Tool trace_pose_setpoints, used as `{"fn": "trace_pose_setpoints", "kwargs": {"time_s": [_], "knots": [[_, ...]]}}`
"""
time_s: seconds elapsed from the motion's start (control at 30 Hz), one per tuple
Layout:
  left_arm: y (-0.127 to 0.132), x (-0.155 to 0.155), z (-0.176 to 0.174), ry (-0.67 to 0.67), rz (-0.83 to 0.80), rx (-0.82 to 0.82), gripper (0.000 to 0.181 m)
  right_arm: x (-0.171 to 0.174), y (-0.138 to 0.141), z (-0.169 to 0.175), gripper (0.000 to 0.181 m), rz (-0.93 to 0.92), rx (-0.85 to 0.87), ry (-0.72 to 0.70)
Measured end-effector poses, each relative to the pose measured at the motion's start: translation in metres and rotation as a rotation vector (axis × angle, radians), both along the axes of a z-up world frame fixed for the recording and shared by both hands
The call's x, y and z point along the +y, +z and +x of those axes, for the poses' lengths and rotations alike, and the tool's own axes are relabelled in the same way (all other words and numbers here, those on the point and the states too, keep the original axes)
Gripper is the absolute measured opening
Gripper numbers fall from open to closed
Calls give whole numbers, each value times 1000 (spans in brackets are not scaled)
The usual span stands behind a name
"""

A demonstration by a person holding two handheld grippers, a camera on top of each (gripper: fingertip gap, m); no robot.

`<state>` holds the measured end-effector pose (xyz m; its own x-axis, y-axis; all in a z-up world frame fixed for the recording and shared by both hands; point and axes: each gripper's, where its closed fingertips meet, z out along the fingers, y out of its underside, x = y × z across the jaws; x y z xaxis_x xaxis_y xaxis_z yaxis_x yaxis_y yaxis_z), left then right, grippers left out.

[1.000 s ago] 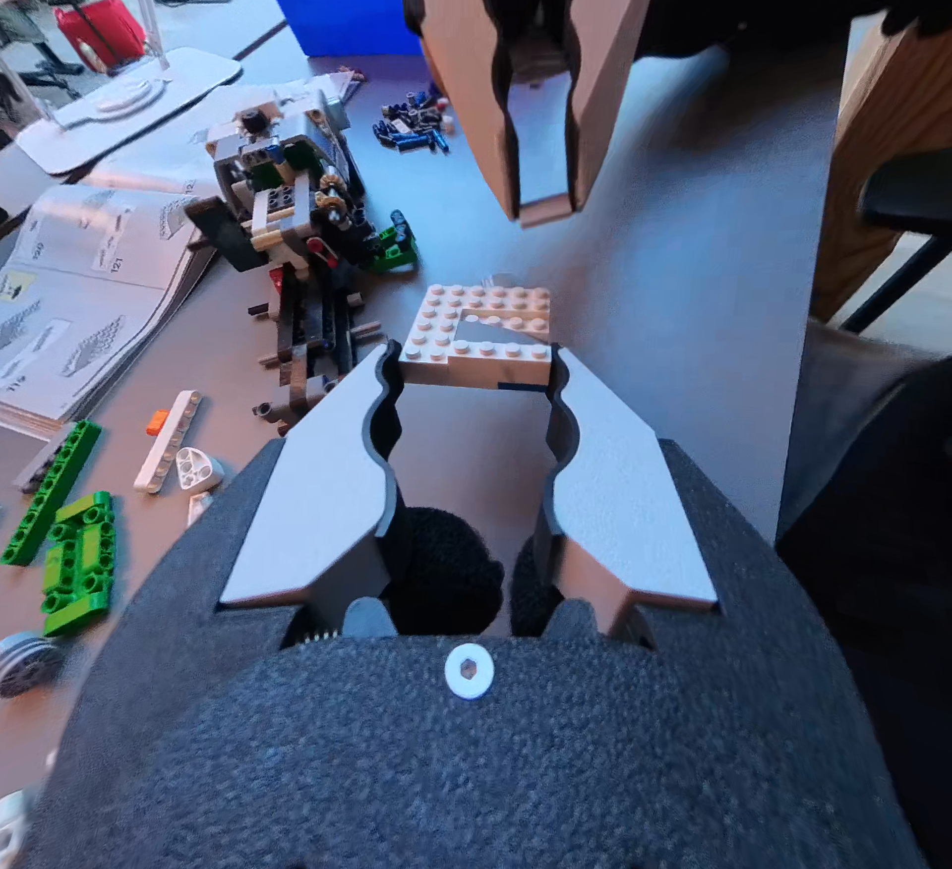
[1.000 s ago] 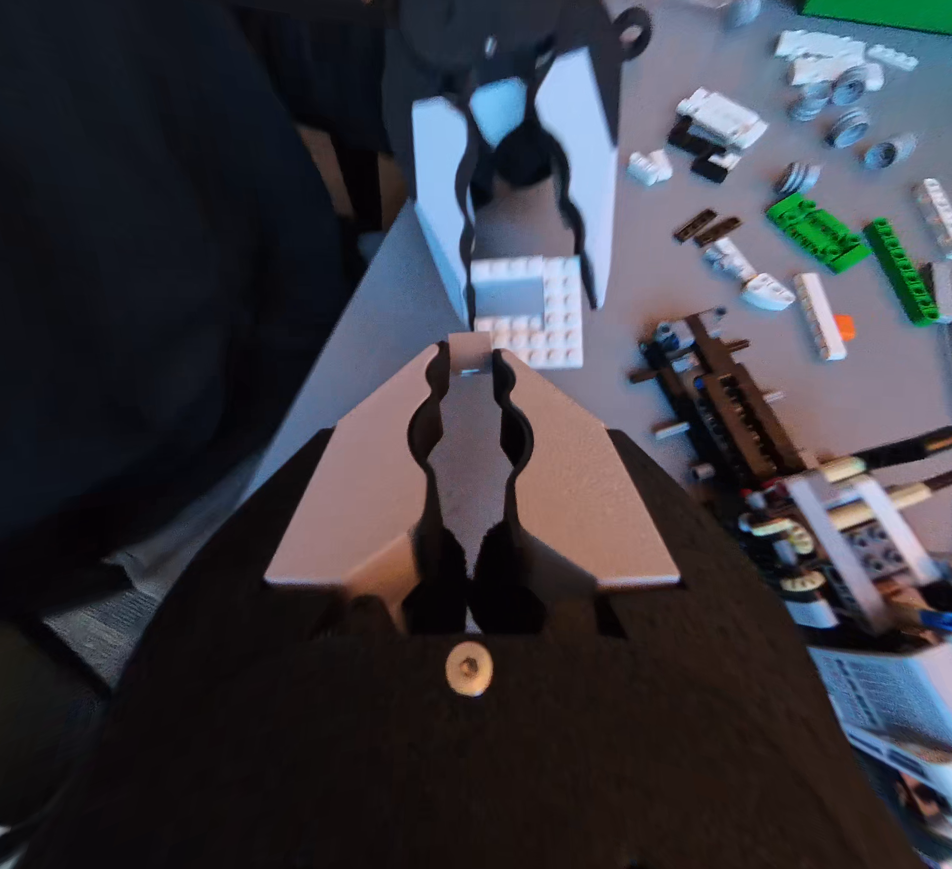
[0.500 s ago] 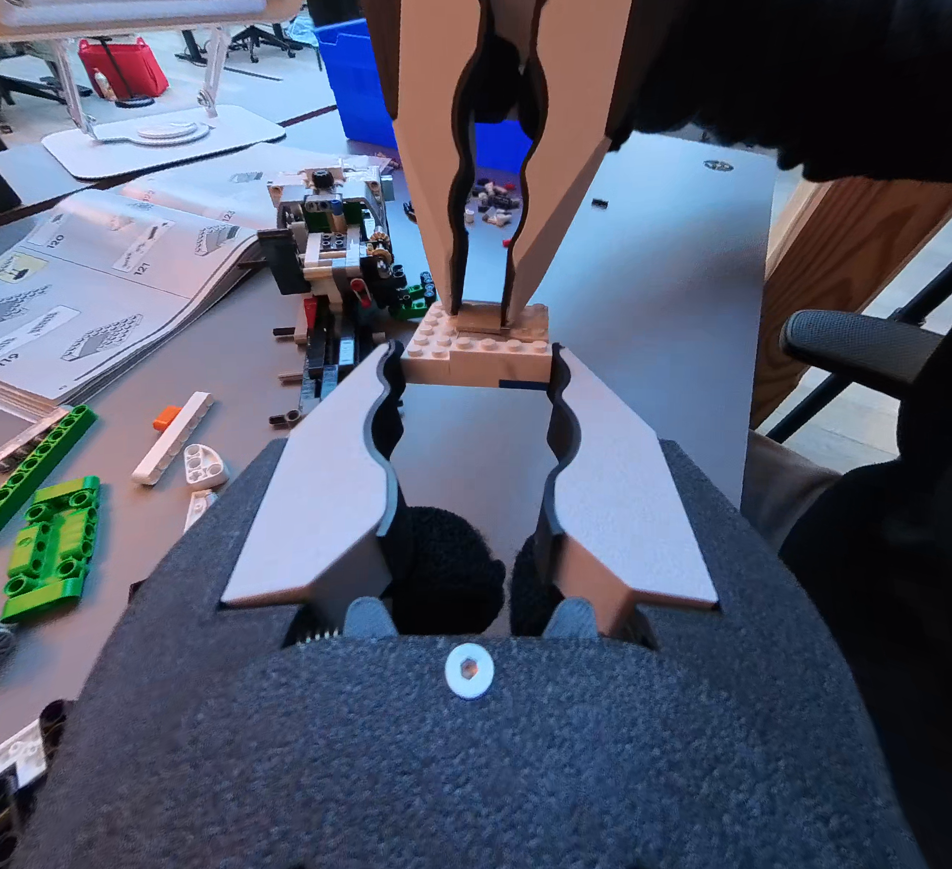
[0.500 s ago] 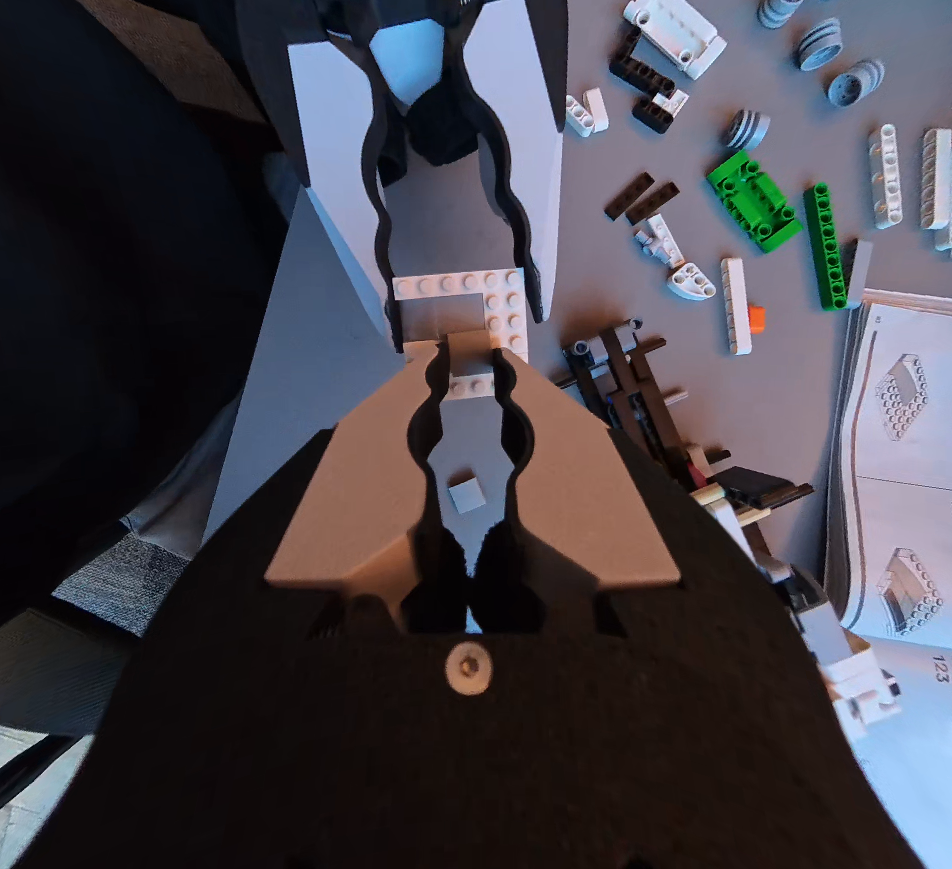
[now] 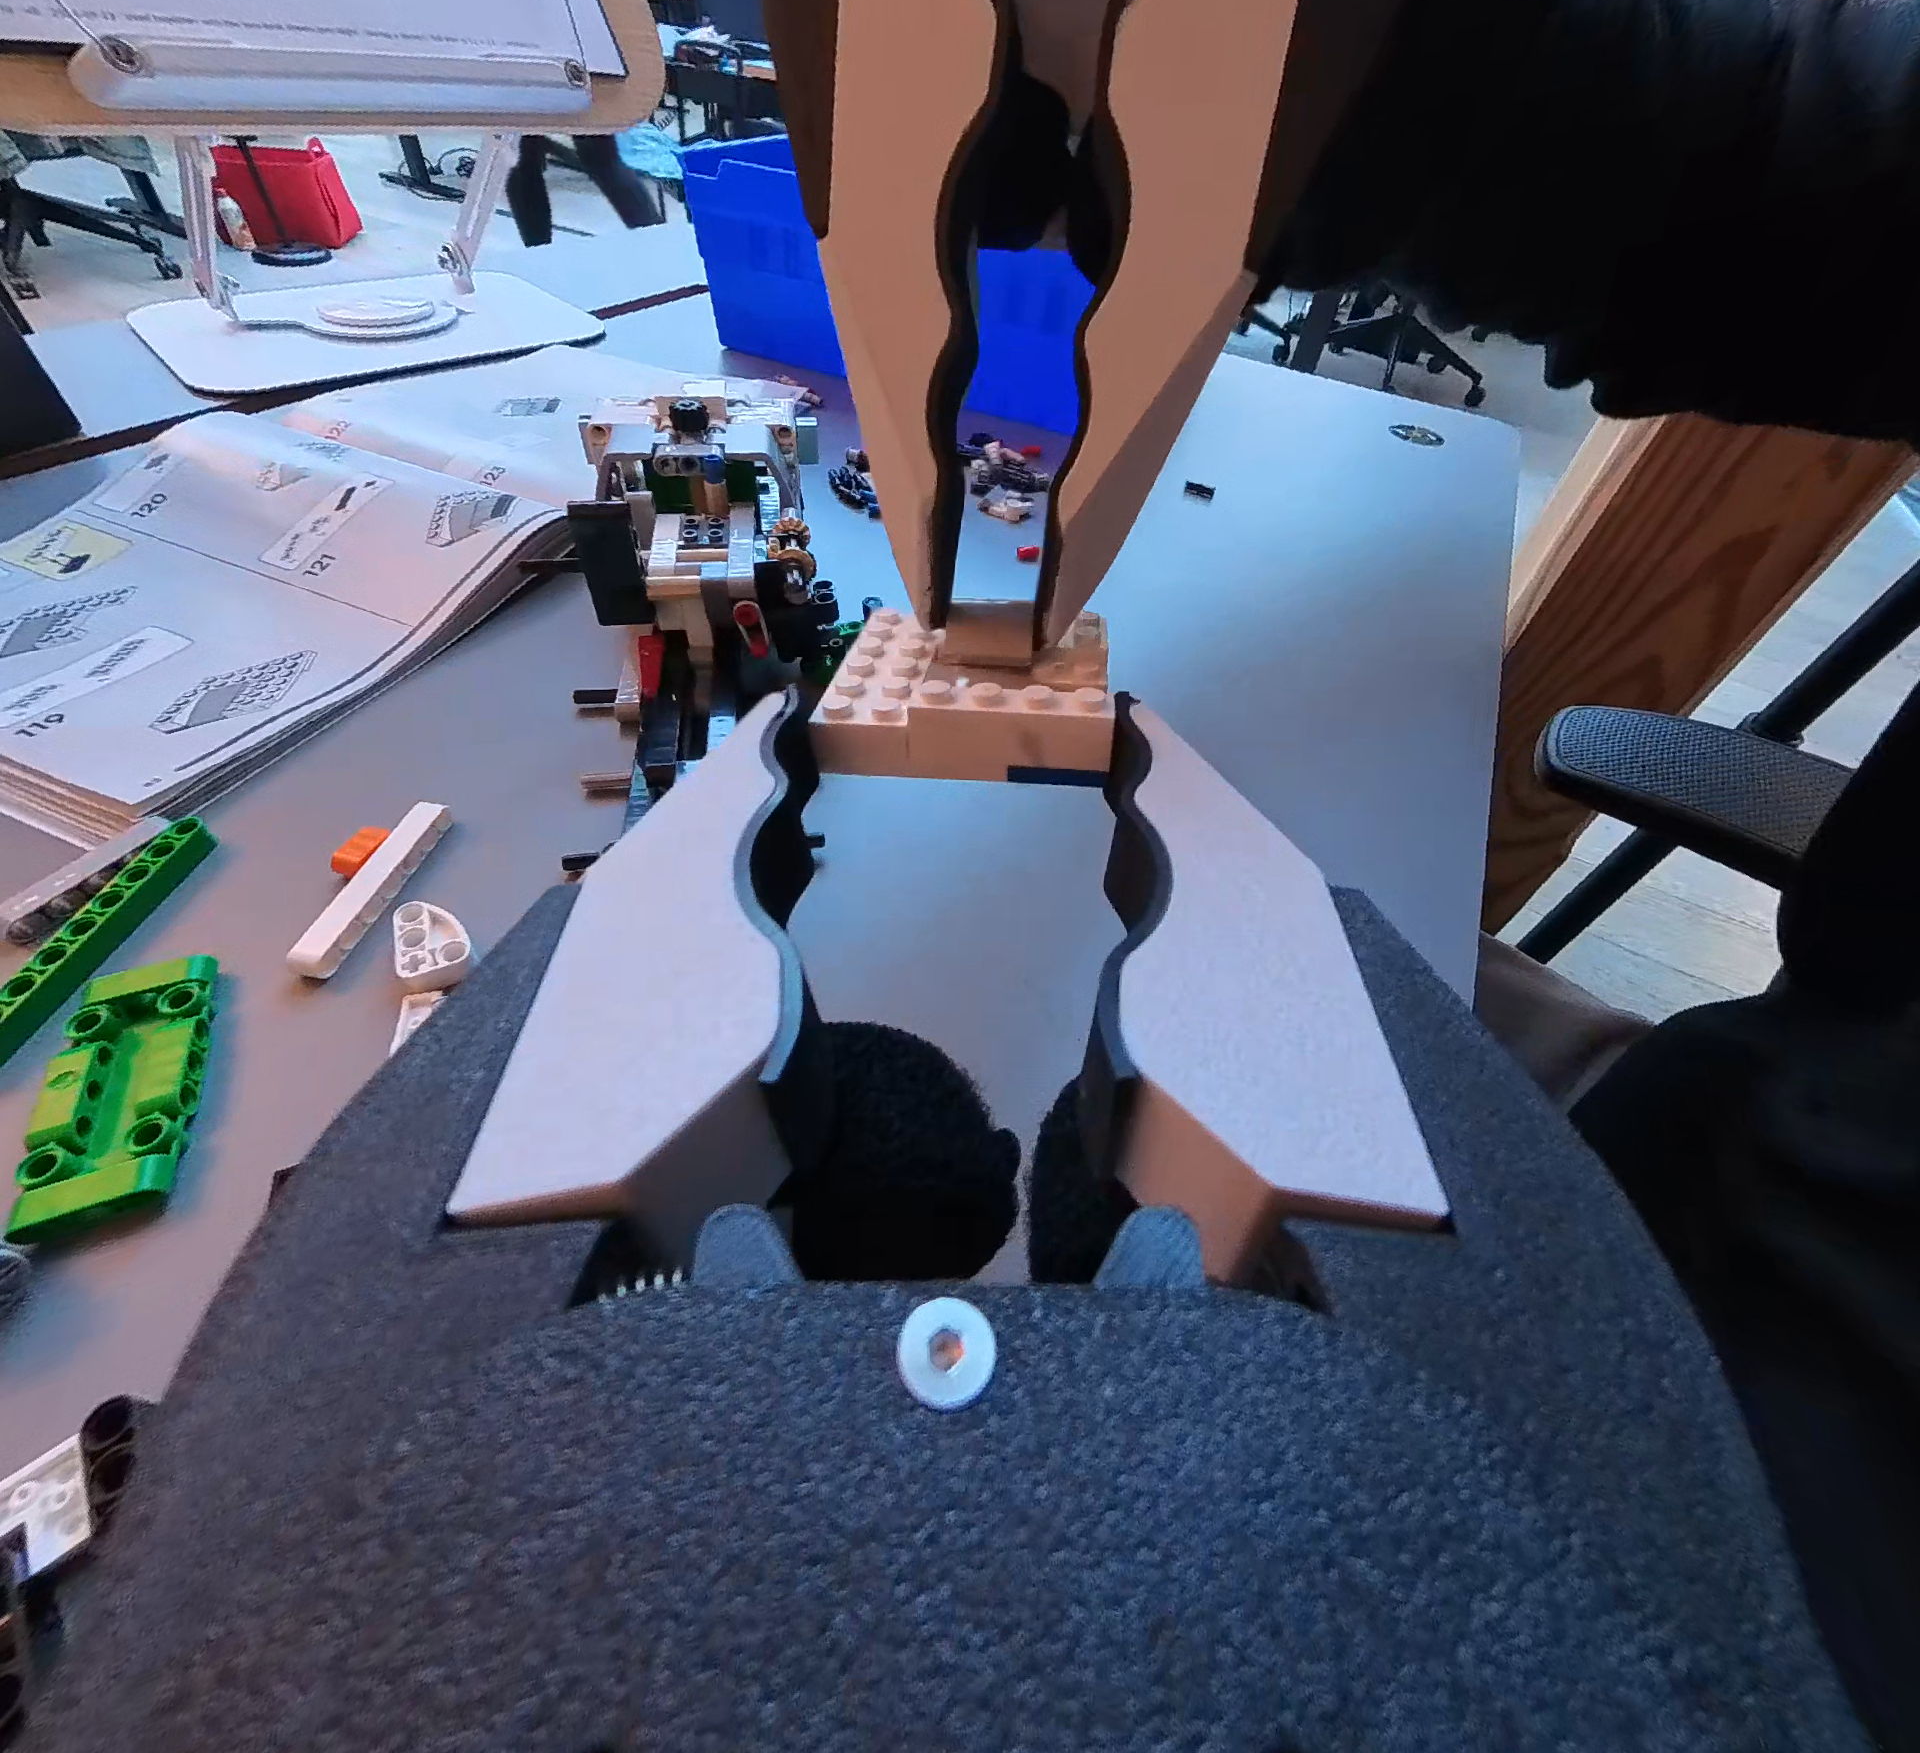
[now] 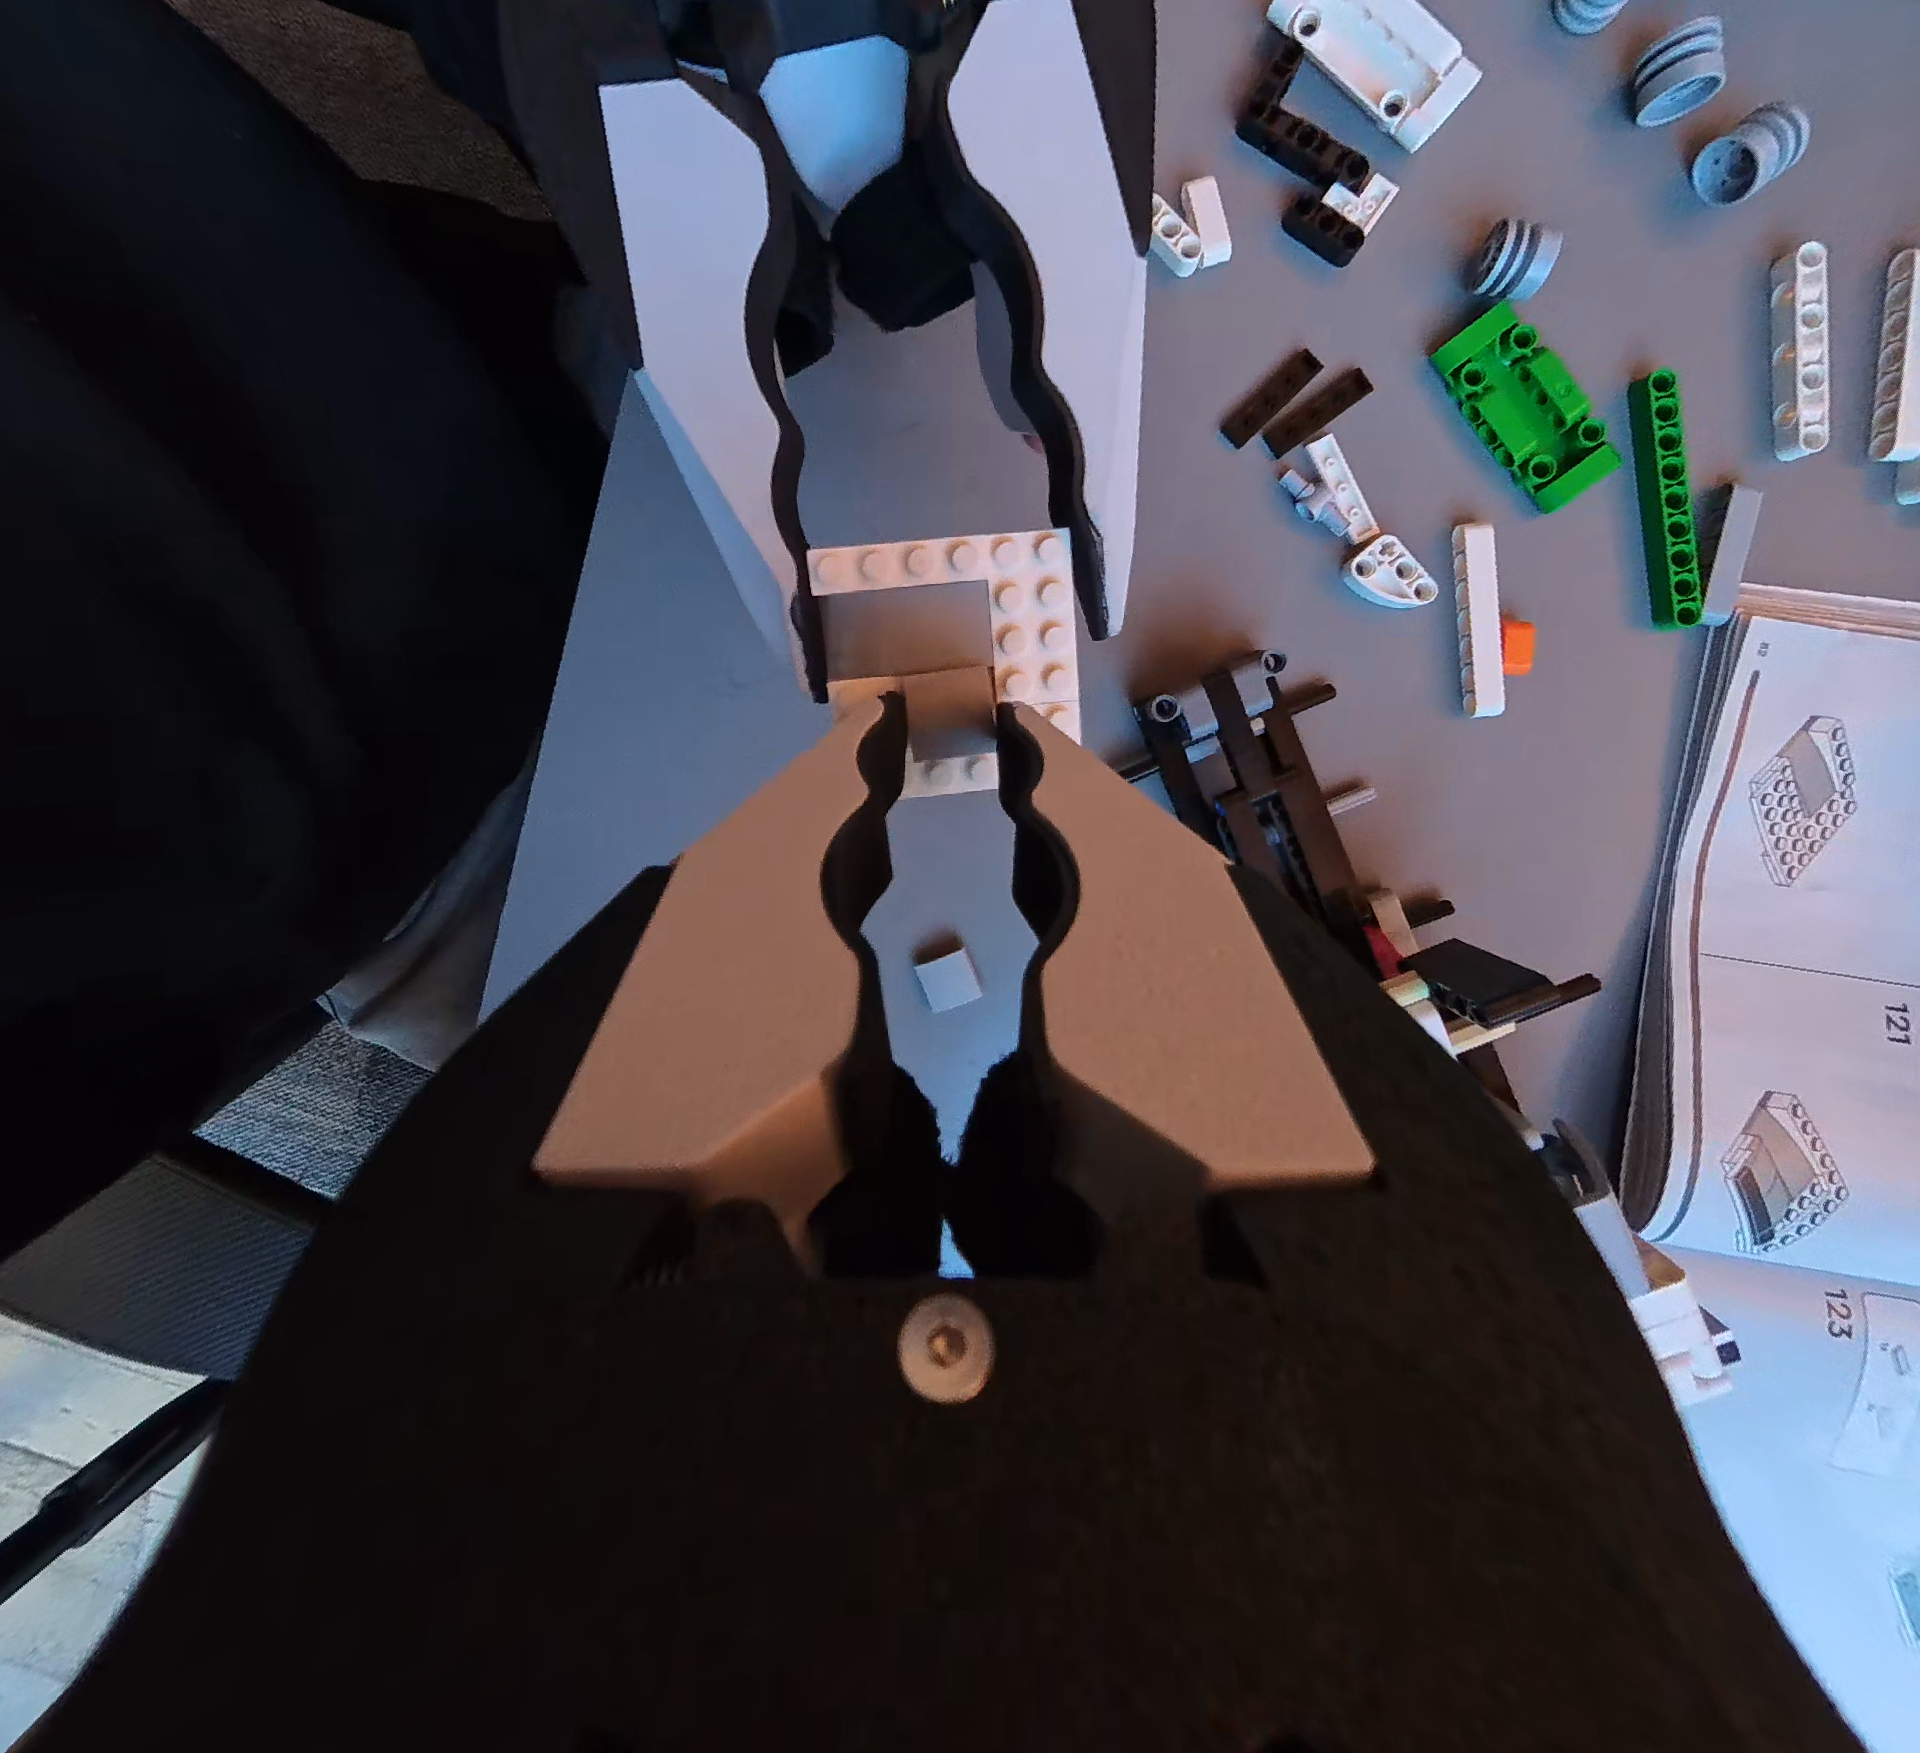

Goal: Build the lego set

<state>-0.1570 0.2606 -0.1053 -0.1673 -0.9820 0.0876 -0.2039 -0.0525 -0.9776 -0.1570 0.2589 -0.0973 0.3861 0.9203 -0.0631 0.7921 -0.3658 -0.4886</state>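
Left wrist view: left claw (image 5: 961, 737) spread fairly wide, clamping the white plate (image 5: 961, 701) by its two side edges, plate level above the desk (image 5: 1299, 664) near its right edge. Right claw (image 5: 987, 628) dropping in from above, narrow, pinching a small grey tile (image 5: 985, 638) that sits right on the plate's far middle. Half-built model (image 5: 696, 550) just left of the plate, open booklet (image 5: 260, 560) farther left, loose green parts (image 5: 114, 1080) near left.

Right wrist view: right claw (image 6: 948, 727) pointing straight down, narrow, gripping the tile (image 6: 948, 716) by its left and right sides. Plate (image 6: 1023, 607) directly beneath, an L of studs around a smooth grey patch; tile lined up at that patch's near edge. Left claw (image 6: 940, 623) opposite, holding the plate across its width. Spare tile (image 6: 948, 981) loose on the desk (image 6: 1143, 415) below.

Looks like the seating step: tile already over its spot, so a straight push down, with the left claw bracing, should do it. Whether the tile is fully seated, hard to tell.
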Motion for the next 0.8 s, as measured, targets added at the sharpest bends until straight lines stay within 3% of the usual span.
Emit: {"fn": "trace_pose_setpoints", "kwargs": {"time_s": [0.3, 0.43, 0.57, 0.67, 0.8], "knots": [[6, 2, -2, -5, -36, -32, 55, 3, 8, -1, 21, 18, 12, 2], [9, 5, -4, -3, -58, -50, 55, -3, 31, -5, 31, 105, 104, 55], [12, 11, -7, 6, -111, -54, 55, -7, 27, 5, 55, 372, 108, 79], [12, 15, -7, 8, -182, -10, 55, 8, 9, 20, 50, 654, -51, 61], [4, 19, -1, 73, -209, 83, 55, 15, 8, 13, 42, 953, -278, 128]]}}
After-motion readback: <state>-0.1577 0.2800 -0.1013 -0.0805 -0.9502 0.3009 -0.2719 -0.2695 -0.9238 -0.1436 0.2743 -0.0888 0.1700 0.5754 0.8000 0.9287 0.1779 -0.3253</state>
